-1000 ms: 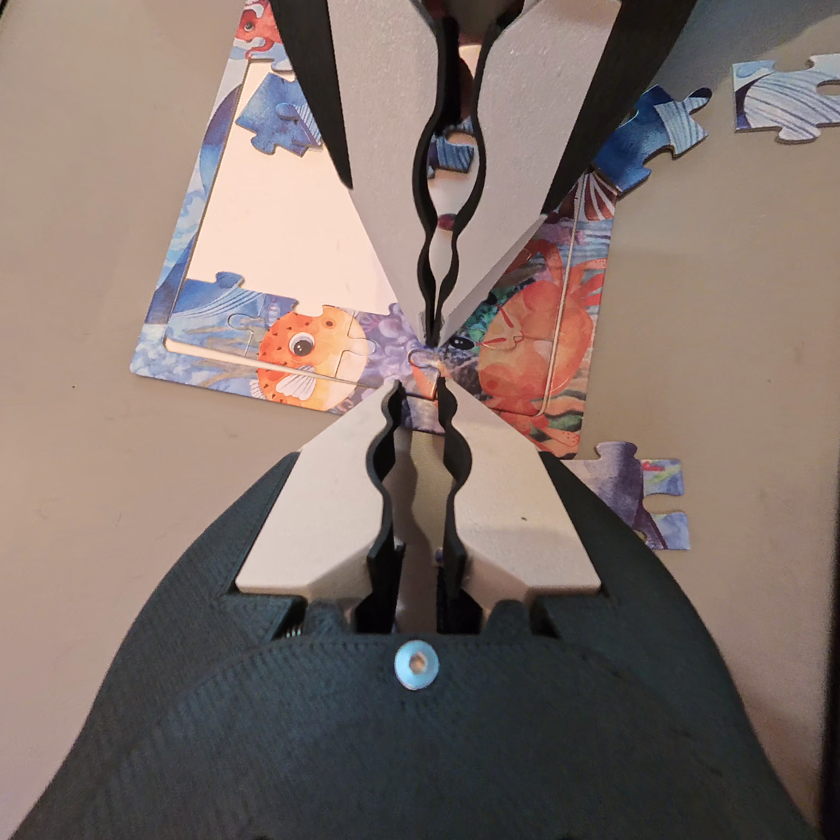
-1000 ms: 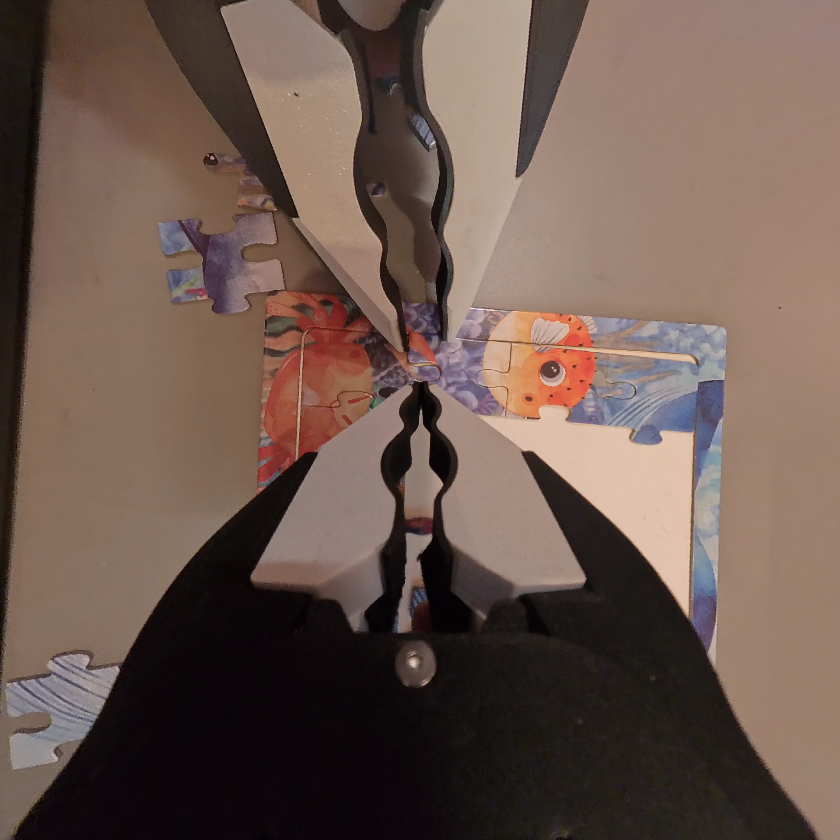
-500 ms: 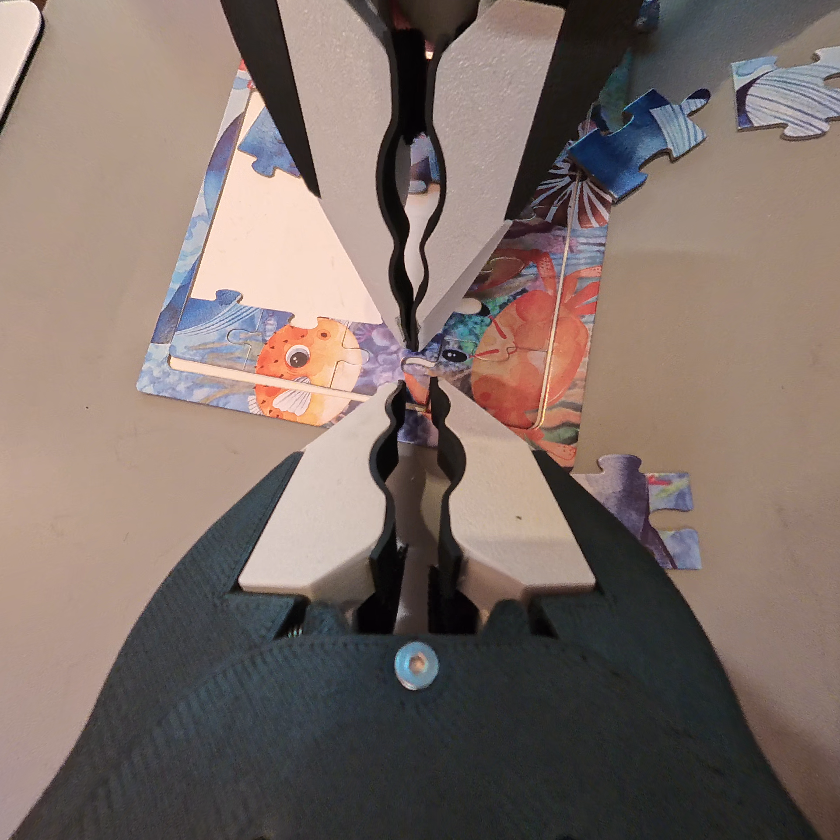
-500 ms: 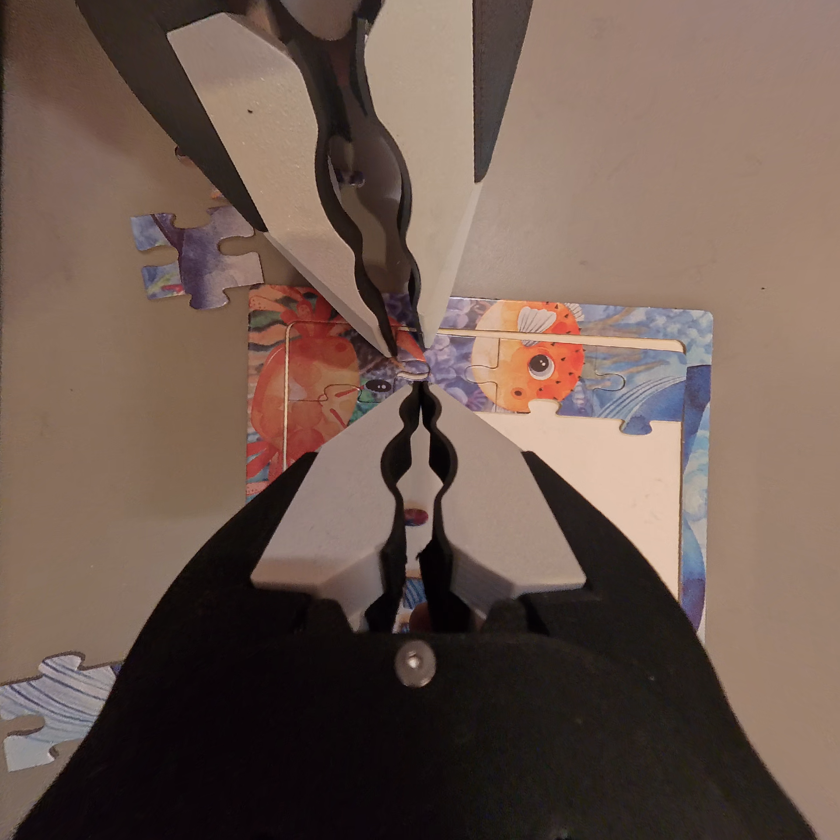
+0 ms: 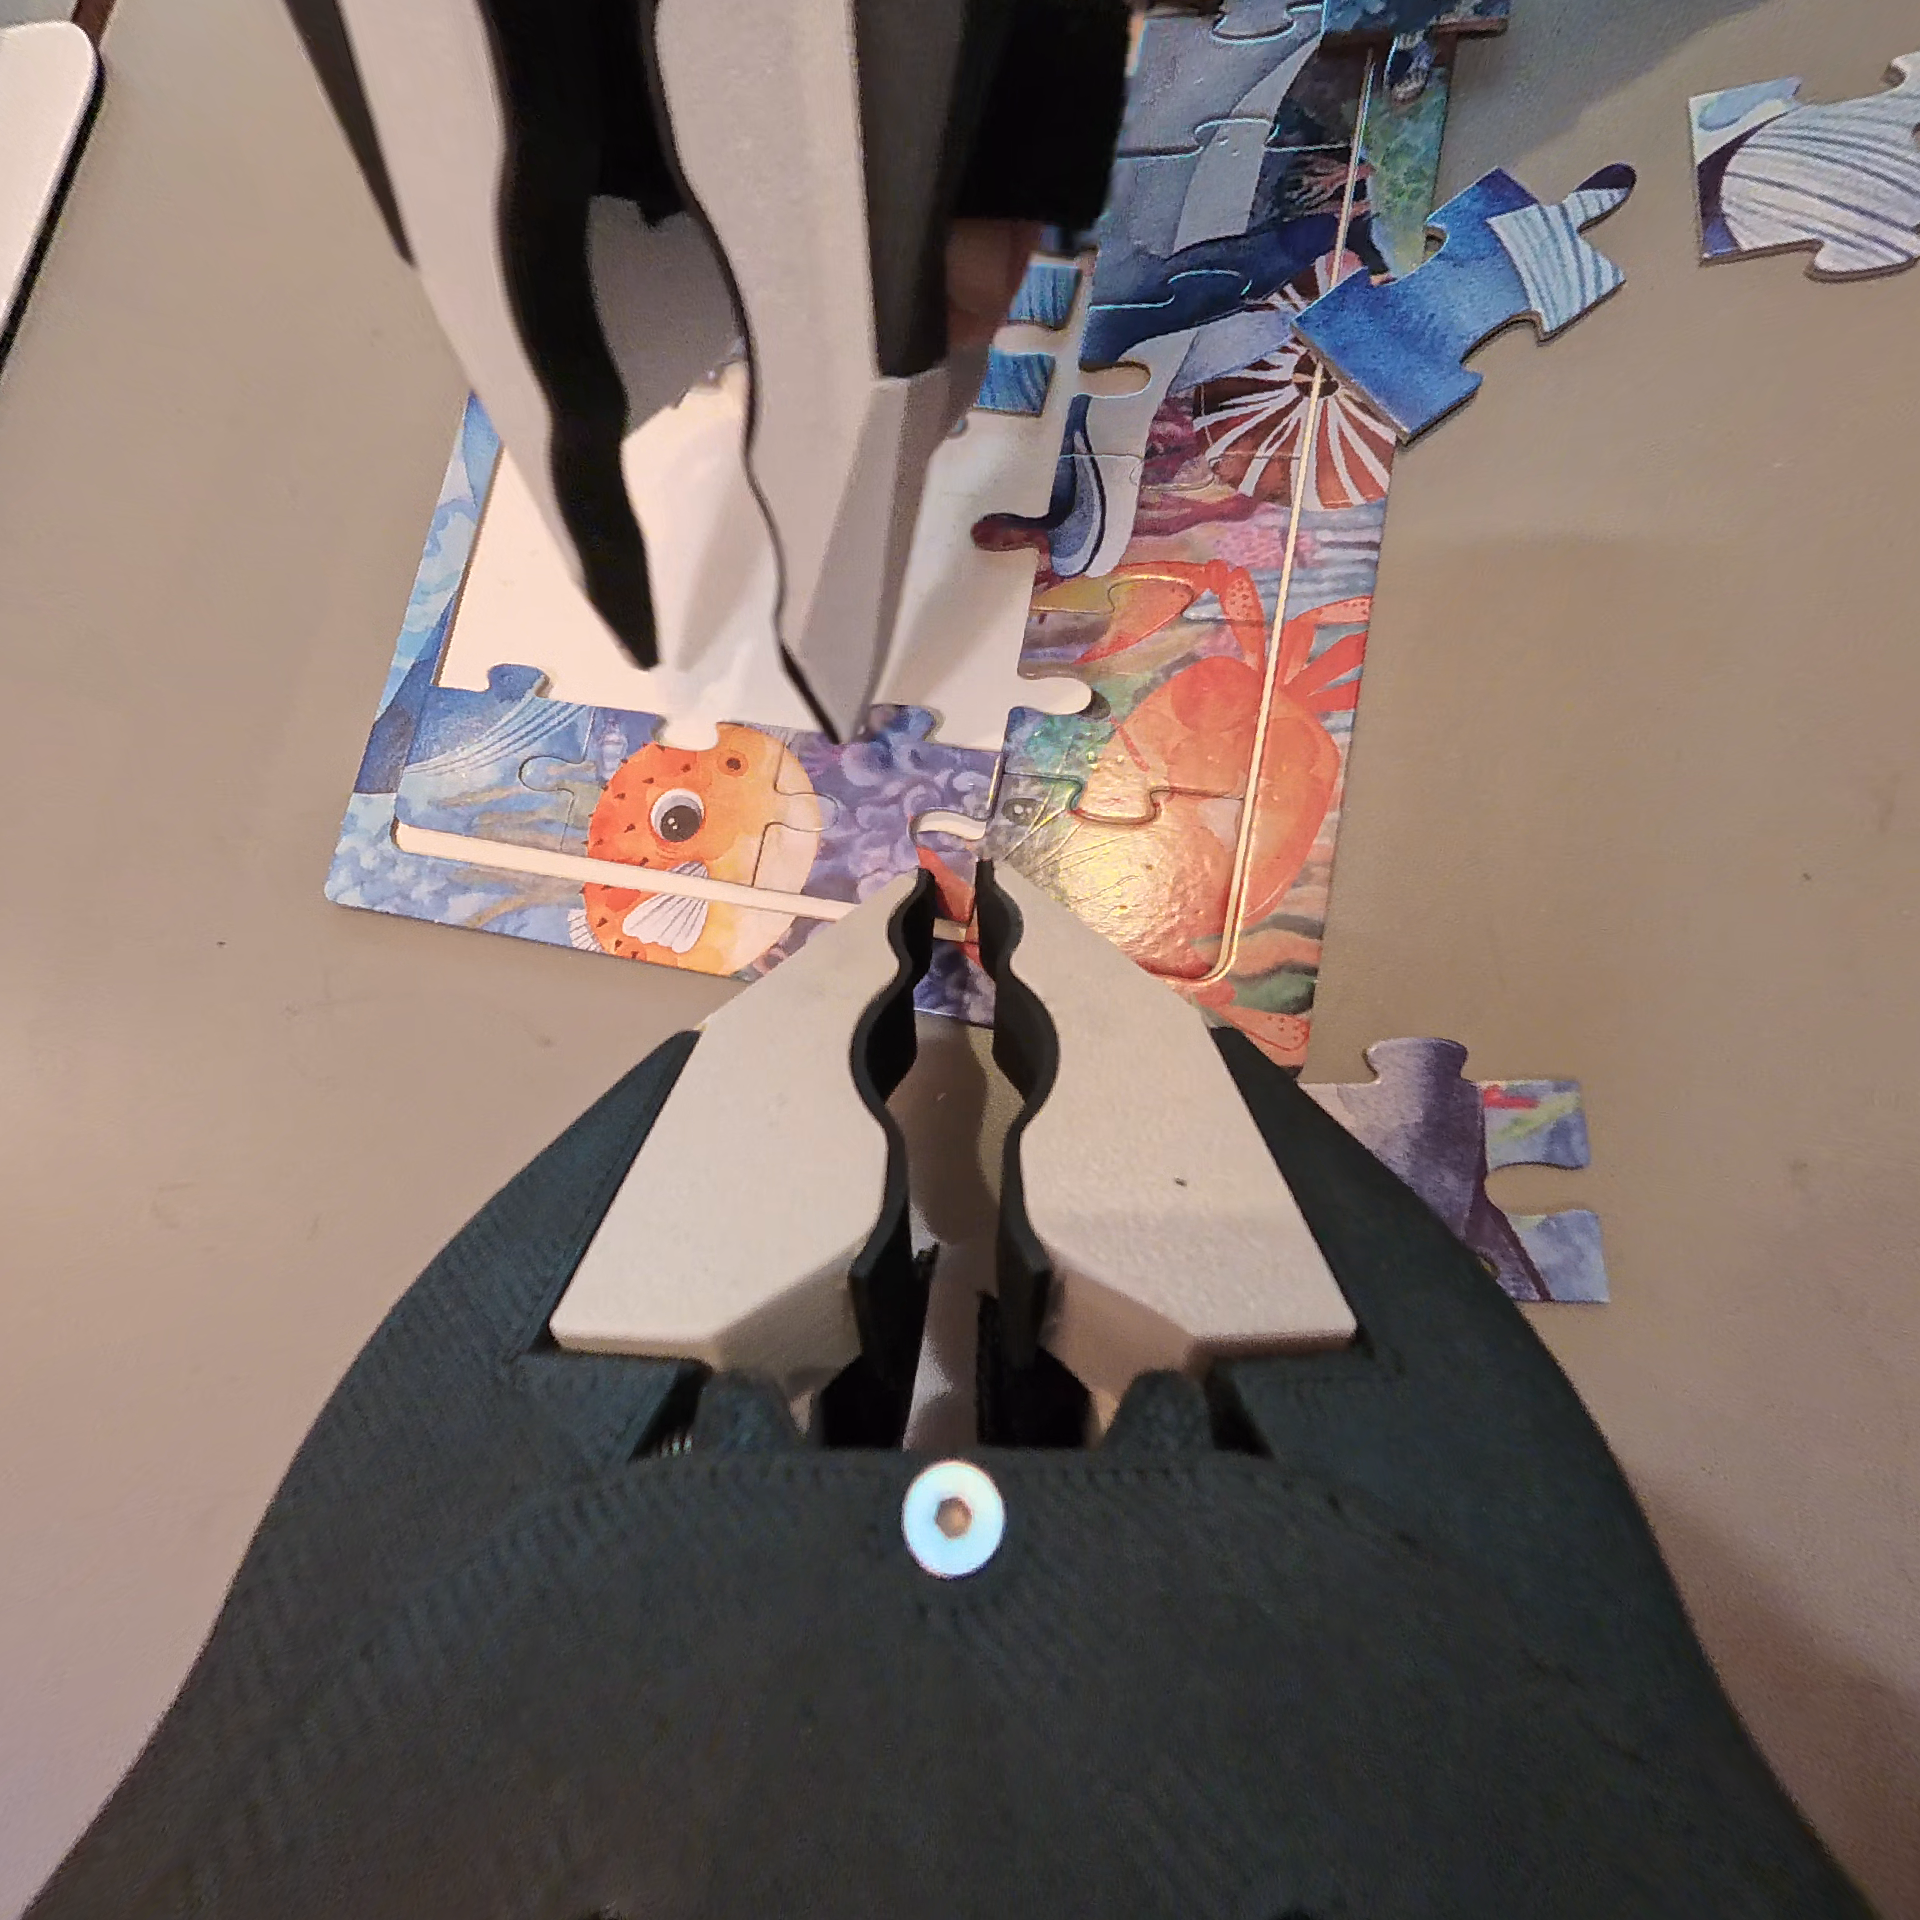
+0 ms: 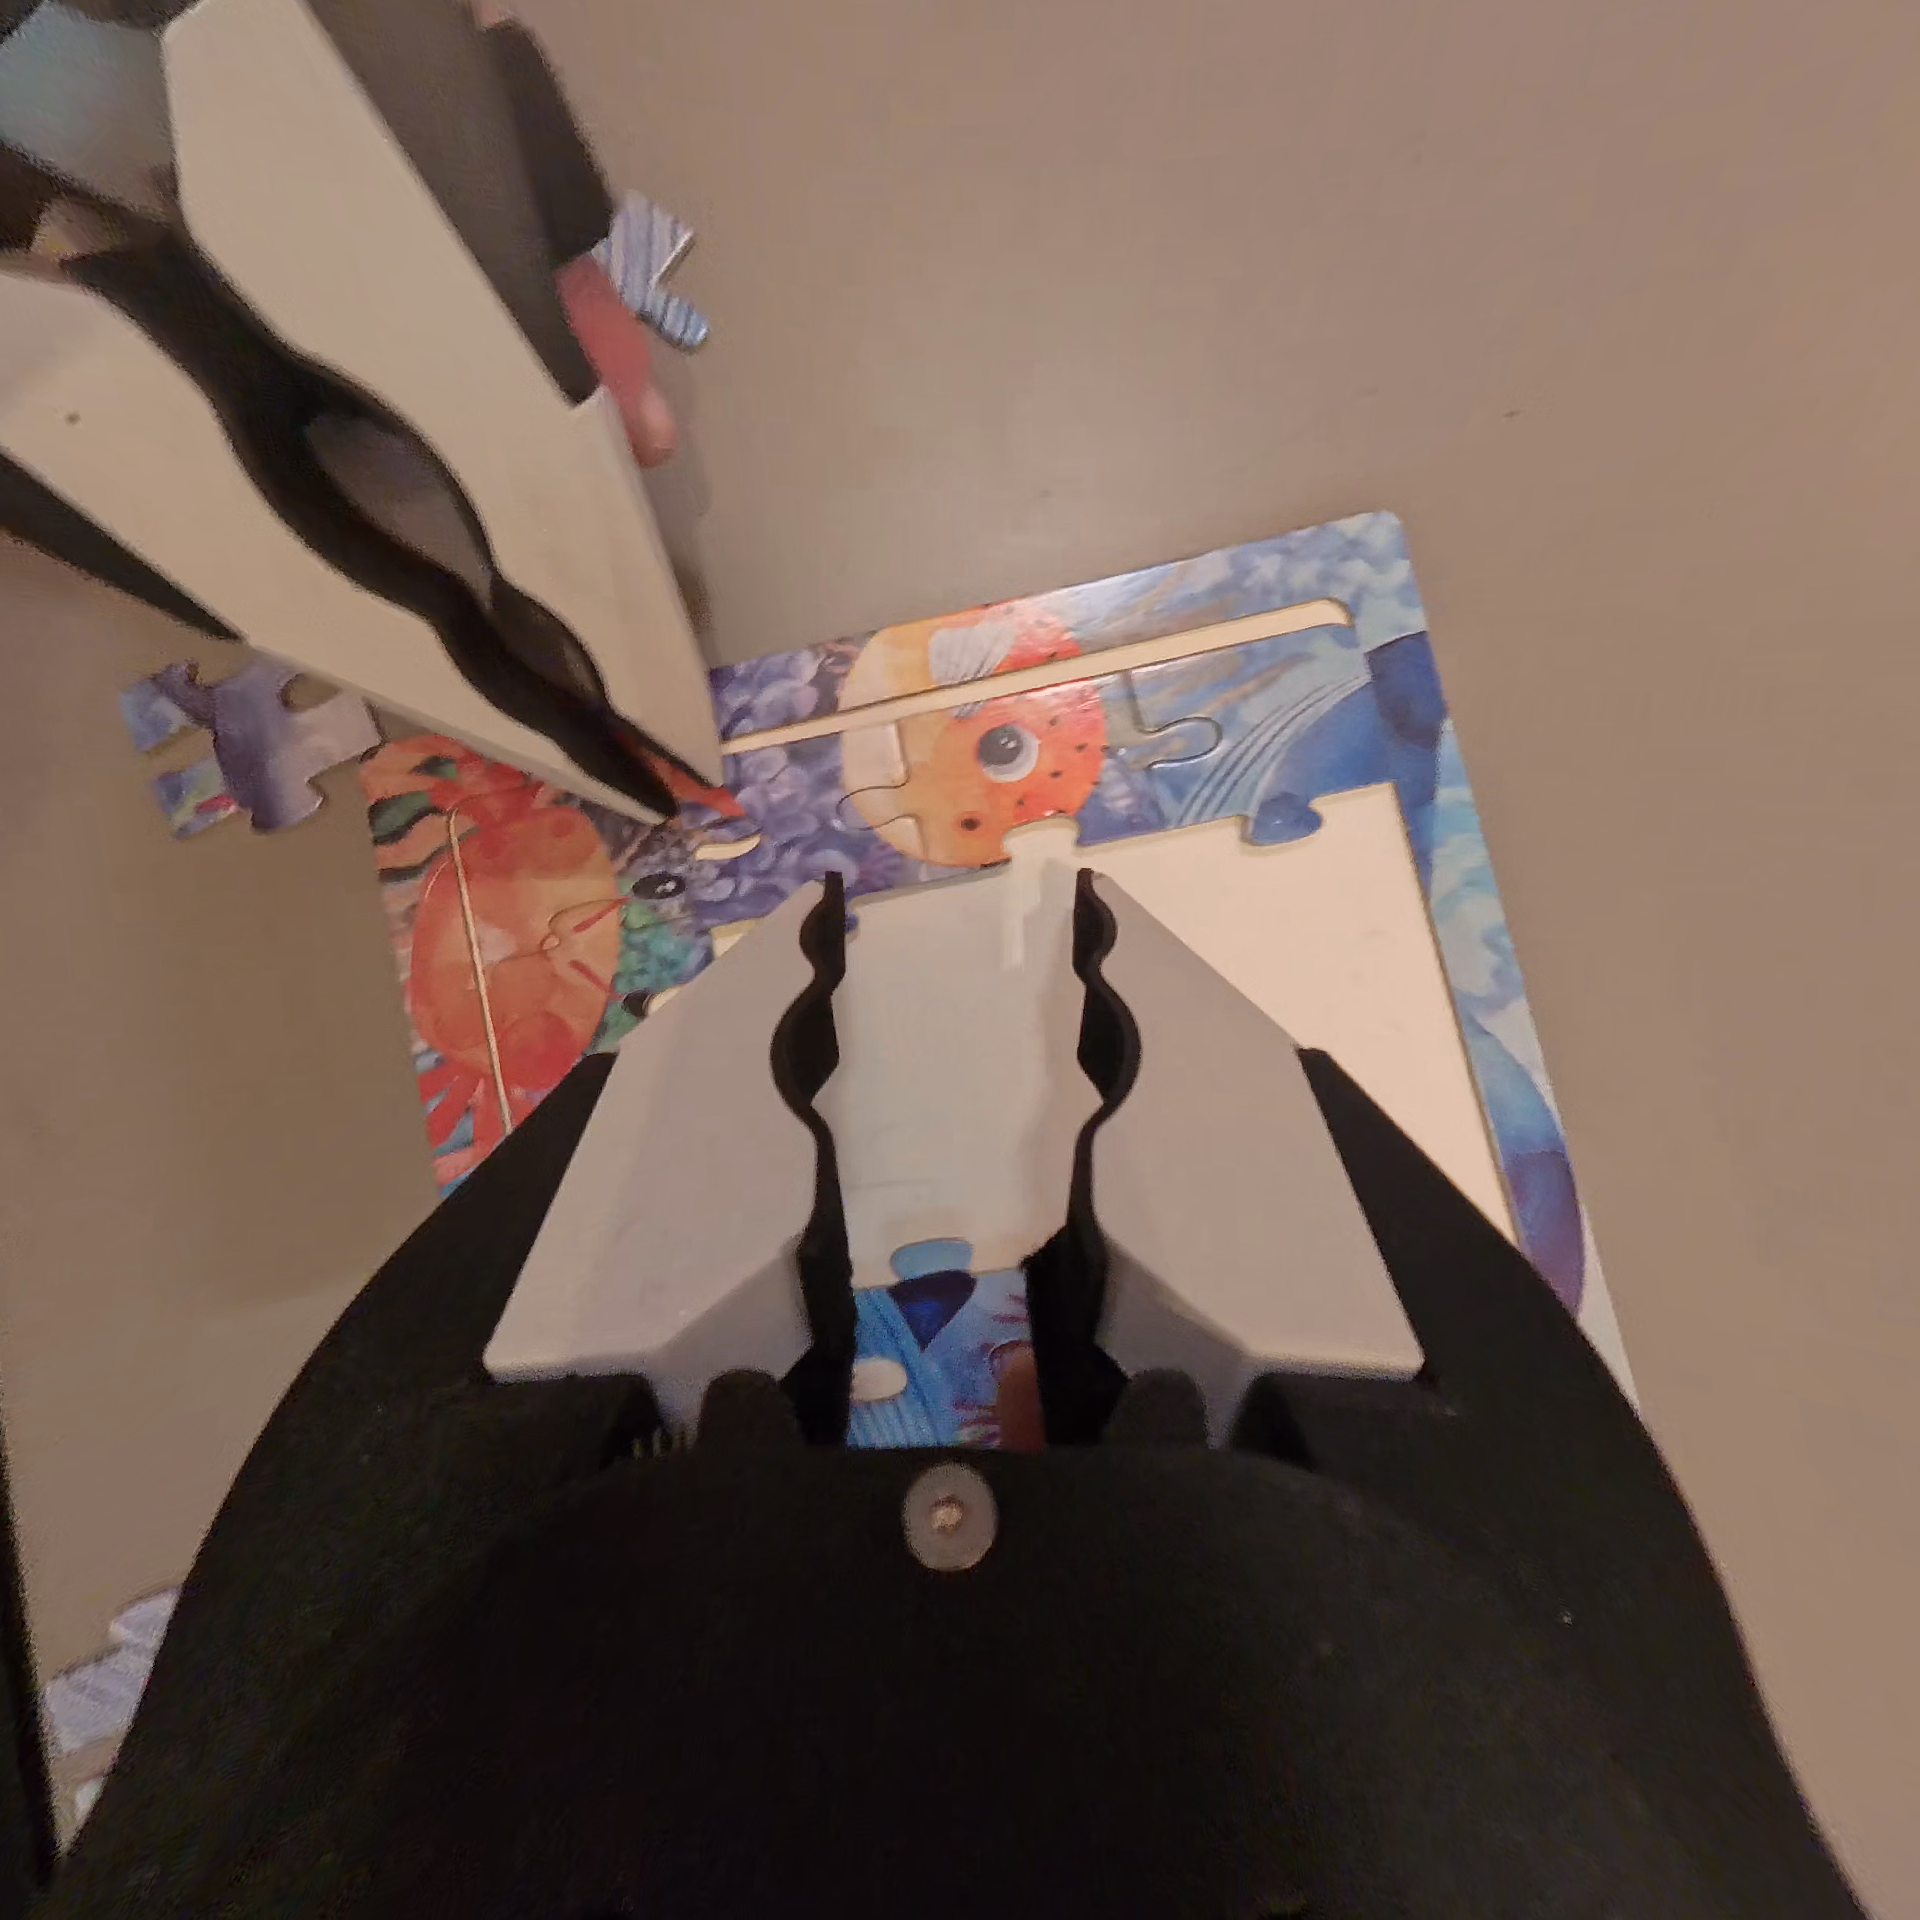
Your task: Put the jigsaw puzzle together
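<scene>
- Left gripper (image 5: 948, 878): nearly closed, tips on the puzzle tray (image 5: 1340, 665) at a seated purple piece (image 5: 894, 790); any hold cannot be told.
- Right gripper (image 6: 956, 883): open wide, empty, above bare tray.
- Loose piece (image 5: 1496, 1164) just right of left gripper: light, thin, stiff card; pinch by edges.

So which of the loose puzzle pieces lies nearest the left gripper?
The purple piece beside the left gripper, at the tray's crab corner. The dark blue piece and the pale striped piece lie farther off.
</scene>
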### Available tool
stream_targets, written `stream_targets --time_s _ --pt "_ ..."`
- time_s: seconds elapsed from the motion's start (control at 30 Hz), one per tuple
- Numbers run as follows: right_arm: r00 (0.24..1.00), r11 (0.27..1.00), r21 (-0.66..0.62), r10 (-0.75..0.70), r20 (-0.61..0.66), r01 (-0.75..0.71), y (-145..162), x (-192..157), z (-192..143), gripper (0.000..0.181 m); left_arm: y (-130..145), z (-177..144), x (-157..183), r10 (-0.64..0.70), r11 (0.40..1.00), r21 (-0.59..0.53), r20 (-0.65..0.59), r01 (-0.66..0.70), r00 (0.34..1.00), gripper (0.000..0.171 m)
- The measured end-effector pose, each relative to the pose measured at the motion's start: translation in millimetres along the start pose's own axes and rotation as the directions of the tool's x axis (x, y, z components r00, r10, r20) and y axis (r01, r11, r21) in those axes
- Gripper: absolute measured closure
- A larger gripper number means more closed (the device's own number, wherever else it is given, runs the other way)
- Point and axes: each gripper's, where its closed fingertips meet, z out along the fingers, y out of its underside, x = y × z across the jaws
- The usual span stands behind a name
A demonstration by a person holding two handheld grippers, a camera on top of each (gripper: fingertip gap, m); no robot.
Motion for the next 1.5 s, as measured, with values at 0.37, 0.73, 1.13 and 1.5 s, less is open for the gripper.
stream_targets --time_s 0.37,0.73,1.13,1.5 --pt "0.998 0.996 0.05 0.069 0.004 -0.069 -11.0 19.4 12.7 0.124 2.1 -1.9 -0.8 0.019 1.0 -0.02 0.012 -0.019 1.0 0.164" --pt "0.996 0.993 0.067 0.094 0.005 -0.094 -15.8 27.5 14.9 0.119 2.6 -2.1 -0.2 0.014 1.0 -0.024 0.002 -0.014 1.0 0.164" --pt "0.992 0.995 0.076 0.05 0.114 -0.059 -11.3 3.1 6.1 0.102 3.1 -2.6 -2.3 0.036 0.999 -0.035 0.025 -0.035 0.999 0.162" --pt "0.999 0.999 0.037 -0.005 0.043 0.003 -1.9 -1.7 9.3 0.104 3.4 -2.4 -2.0 0.037 0.998 -0.043 0.027 -0.036 0.999 0.163"
